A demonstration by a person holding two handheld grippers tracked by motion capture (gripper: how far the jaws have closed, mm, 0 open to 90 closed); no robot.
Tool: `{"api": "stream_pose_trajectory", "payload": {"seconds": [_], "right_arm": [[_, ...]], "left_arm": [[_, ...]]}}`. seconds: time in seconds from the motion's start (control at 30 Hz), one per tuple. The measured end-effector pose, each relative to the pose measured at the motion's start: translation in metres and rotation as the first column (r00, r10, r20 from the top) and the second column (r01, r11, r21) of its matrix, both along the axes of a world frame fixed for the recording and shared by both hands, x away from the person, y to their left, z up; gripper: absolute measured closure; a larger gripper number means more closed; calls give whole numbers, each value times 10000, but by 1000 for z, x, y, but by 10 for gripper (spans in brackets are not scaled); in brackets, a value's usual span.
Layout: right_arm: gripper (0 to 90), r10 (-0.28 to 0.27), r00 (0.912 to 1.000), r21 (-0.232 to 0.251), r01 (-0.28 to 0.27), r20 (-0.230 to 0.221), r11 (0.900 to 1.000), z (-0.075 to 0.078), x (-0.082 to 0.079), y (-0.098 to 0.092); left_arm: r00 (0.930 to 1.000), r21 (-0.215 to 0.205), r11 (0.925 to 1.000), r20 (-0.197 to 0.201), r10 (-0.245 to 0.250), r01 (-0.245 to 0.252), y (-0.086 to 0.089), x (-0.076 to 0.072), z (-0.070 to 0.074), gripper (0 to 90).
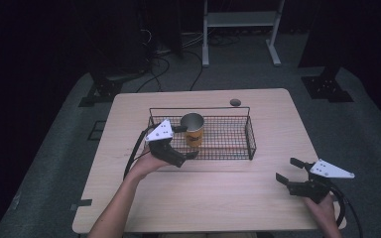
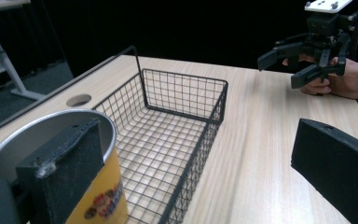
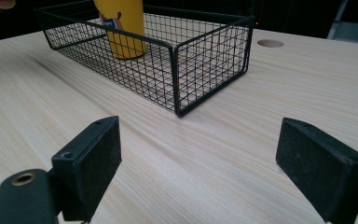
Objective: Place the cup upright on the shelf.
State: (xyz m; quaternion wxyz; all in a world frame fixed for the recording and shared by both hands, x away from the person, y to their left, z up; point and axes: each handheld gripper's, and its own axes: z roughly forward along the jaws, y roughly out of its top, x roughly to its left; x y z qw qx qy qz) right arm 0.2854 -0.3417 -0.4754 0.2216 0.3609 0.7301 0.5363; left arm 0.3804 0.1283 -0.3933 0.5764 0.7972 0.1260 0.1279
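Observation:
A yellow cup (image 1: 194,135) with a metal rim stands upright in the left part of a black wire basket (image 1: 250,134) at the table's middle. My left gripper (image 1: 187,142) is open at the basket's front left corner, one jaw right by the cup's rim and the other over the front wall. In the left gripper view the cup (image 2: 98,196) sits behind the left jaw, and the basket (image 2: 186,84) stretches ahead. My right gripper (image 1: 288,171) is open and holds nothing near the table's front right; it hovers just over bare wood, facing the basket (image 3: 205,51) and cup (image 3: 121,28).
A round cable hole (image 1: 235,102) lies in the tabletop behind the basket. A white metal stand (image 1: 240,20) and cables are on the floor beyond the table. In the left gripper view, the right gripper (image 2: 283,69) and its hand are at the far right.

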Motion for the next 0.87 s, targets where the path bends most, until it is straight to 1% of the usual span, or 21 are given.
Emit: {"api": "stream_pose_trajectory", "payload": {"seconds": [0.2, 0.27, 0.33, 0.37, 0.4, 0.47, 0.57, 0.6, 0.63, 0.7, 0.73, 0.77, 0.83, 0.87], "right_arm": [[130, -15, 10000, 4, 15, -10, 10000, 0, 0, 0], [130, 2, 10000, -13, -2, -8, 10000, 0, 0, 0], [130, -4, 10000, -3, 4, -5, 10000, 0, 0, 0], [130, 6, 10000, 10, -6, 0, 10000, 0, 0, 0], [130, 18, 10000, 26, -18, 3, 10000, 0, 0, 0], [130, 21, 10000, 17, -21, 31, 10000, 0, 0, 0], [131, 33, 10000, 32, -33, 29, 10000, 0, 0, -1], [131, 30, 10000, 41, -30, 26, 10000, 0, 0, -1], [130, 31, 10000, 39, -31, 40, 10000, 0, 0, -1], [131, 28, 10000, 13, -28, 22, 10000, 0, 0, 0], [131, 25, 10000, 8, -25, 19, 10000, 0, 0, 0], [131, 21, 10000, 8, -21, 24, 10000, 0, 0, 0], [131, 28, 10000, 23, -29, 37, 10000, 0, 0, -1], [130, 33, 10000, 37, -33, 44, 10000, 0, 0, -1]], "left_arm": [[10000, -13, 10000, -72, 32, -32, 3, -10, -6, 14], [10000, -98, 10000, -82, 5, -6, 5, -15, -9, 14], [9999, -1, 10000, -92, 46, -46, 6, -18, -12, 14], [9999, -3, 10000, -55, 91, -91, 7, -21, -12, 14], [9999, -122, 9999, -71, 98, -99, 8, -23, -13, 14], [10000, -197, 9998, 2, 81, -81, 9, -27, -14, 14], [10000, -157, 9999, 38, 17, -16, 8, -34, -13, 14], [9999, -233, 9997, 130, 4, -1, 9, -37, -14, 14], [9999, -296, 9995, 120, -56, 59, 9, -41, -14, 14], [9998, -316, 9995, 205, -83, 90, 9, -47, -15, 14], [9998, -339, 9994, 162, -106, 111, 9, -51, -16, 14], [9998, -451, 9989, 171, -143, 150, 9, -55, -17, 15], [9995, -338, 9993, 274, -178, 187, 9, -66, -19, 15], [9995, -321, 9993, 257, -194, 202, 9, -70, -20, 14]]}}
